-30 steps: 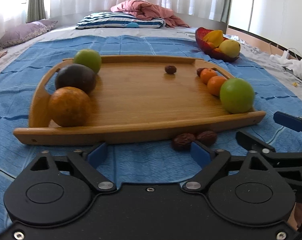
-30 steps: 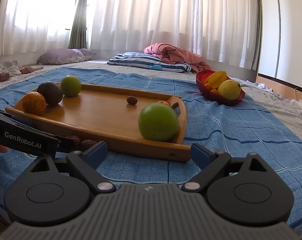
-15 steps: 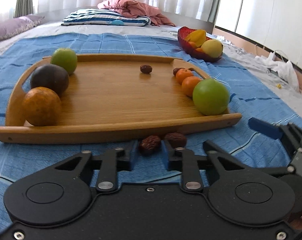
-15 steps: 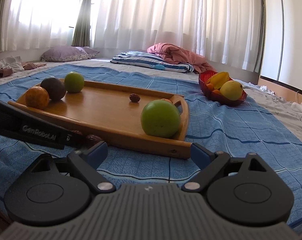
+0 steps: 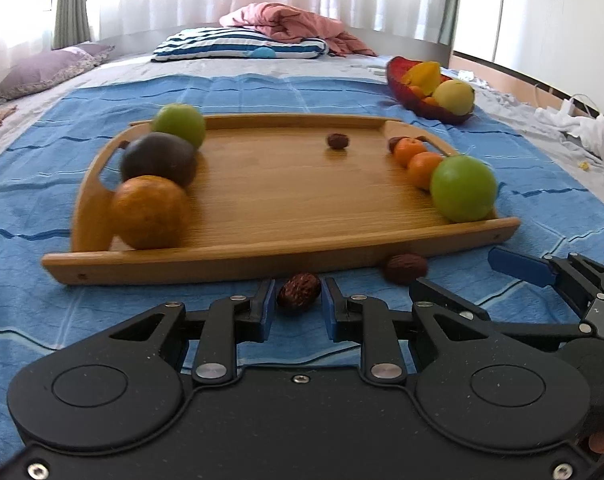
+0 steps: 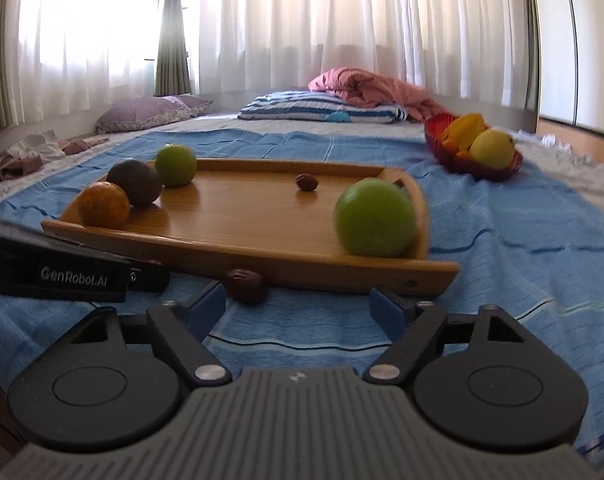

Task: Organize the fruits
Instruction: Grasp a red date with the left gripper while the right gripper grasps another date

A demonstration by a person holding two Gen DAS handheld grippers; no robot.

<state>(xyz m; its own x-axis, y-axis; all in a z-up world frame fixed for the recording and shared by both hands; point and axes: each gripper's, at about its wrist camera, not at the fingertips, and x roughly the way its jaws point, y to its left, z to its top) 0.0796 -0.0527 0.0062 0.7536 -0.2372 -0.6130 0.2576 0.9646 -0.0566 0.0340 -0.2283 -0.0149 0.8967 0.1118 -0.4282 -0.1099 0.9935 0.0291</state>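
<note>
My left gripper (image 5: pixel 296 308) is shut on a wrinkled red date (image 5: pixel 299 287), held just in front of the wooden tray (image 5: pixel 262 200). A second date (image 5: pixel 405 268) lies on the blue blanket to its right; it also shows in the right wrist view (image 6: pixel 247 285). My right gripper (image 6: pixel 298 312) is open and empty, low over the blanket just right of that date. On the tray sit an orange (image 5: pixel 150 212), a dark fruit (image 5: pixel 158 160), two green apples (image 5: pixel 463 189), two small tangerines (image 5: pixel 416 158) and a date (image 5: pixel 337 141).
A red bowl (image 5: pixel 430 110) with yellow and orange fruit stands on the blanket at the back right. Pillows (image 5: pixel 238 44) and a pink quilt (image 5: pixel 298 26) lie further back. White cloth (image 5: pixel 582 132) lies at the far right.
My left gripper closed on one of the two dates in front of the tray and drew it away from the other. My right gripper moved down toward the remaining date.
</note>
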